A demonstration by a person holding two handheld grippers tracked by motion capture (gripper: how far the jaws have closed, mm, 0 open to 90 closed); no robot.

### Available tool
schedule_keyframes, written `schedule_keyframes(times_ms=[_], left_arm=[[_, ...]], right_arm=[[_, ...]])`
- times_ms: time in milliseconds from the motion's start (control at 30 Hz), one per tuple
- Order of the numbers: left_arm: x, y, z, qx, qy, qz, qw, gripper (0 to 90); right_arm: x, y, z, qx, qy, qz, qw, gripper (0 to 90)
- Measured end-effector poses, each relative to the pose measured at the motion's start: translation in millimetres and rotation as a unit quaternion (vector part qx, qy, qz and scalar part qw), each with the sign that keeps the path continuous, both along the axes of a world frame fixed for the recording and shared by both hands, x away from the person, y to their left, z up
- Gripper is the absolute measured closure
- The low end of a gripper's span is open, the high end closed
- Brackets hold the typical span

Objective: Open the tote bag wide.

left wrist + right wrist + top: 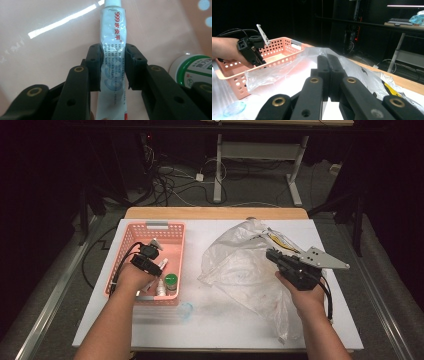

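Inside, the left gripper point(113, 67) pinches a soft glossy tube point(113, 45) (white cap); right gripper point(328, 72) closed.

tube point(112, 57): white, red print, white cap | lying flat | on pink basket point(50, 62) floor

Pink basket, white worktop

The basket point(131, 236) is salmon pink with punched dots; the tube point(113, 50) is pale blue-white with red lettering — the jar point(171, 280) green-lidded, the plastic bag point(240, 265) clear.
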State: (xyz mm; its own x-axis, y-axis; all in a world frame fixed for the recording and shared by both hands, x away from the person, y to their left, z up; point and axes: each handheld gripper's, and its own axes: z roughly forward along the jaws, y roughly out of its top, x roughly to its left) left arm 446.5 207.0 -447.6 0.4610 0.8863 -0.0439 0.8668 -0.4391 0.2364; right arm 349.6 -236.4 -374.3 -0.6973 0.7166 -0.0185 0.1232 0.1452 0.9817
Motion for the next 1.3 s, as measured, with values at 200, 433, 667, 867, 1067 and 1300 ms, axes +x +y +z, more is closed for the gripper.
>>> schedule_keyframes(times_ms=[200, 433, 667, 867, 1067, 1300], left_arm=[[-1.0, 1.3, -0.3, -0.005, -0.006, 0.0, 1.0, 67.5], [-2.8, -1.2, 0.4, 0.005, -0.021, -0.011, 0.9997, 67.6], [-5.2, -2.8, 1.0, 0.01, -0.041, -0.01, 0.9991, 67.6], [-5.6, 0.9, 2.6, -0.01, -0.049, -0.004, 0.9987, 67.6], [-9.7, 4.5, 5.2, -0.036, -0.074, -0.001, 0.9966, 67.6], [-16.4, 10.3, 12.2, -0.073, -0.122, 0.007, 0.9898, 67.5]], right_arm=[[0.0, -0.2, 0.3, 0.001, -0.002, 0.001, 1.0, 90.0], [-0.2, 0.0, 0.8, 0.001, 0.0, 0.004, 1.0, 90.0], [0.3, -4.5, 2.1, 0.008, -0.001, -0.001, 1.0, 90.0], [1.0, -4.9, 2.1, 0.009, -0.002, -0.003, 1.0, 90.0], [1.4, -4.7, 0.7, 0.007, -0.002, -0.001, 1.0, 90.0], [1.7, -5.1, -0.1, 0.008, 0.0, -0.004, 1.0, 90.0]])
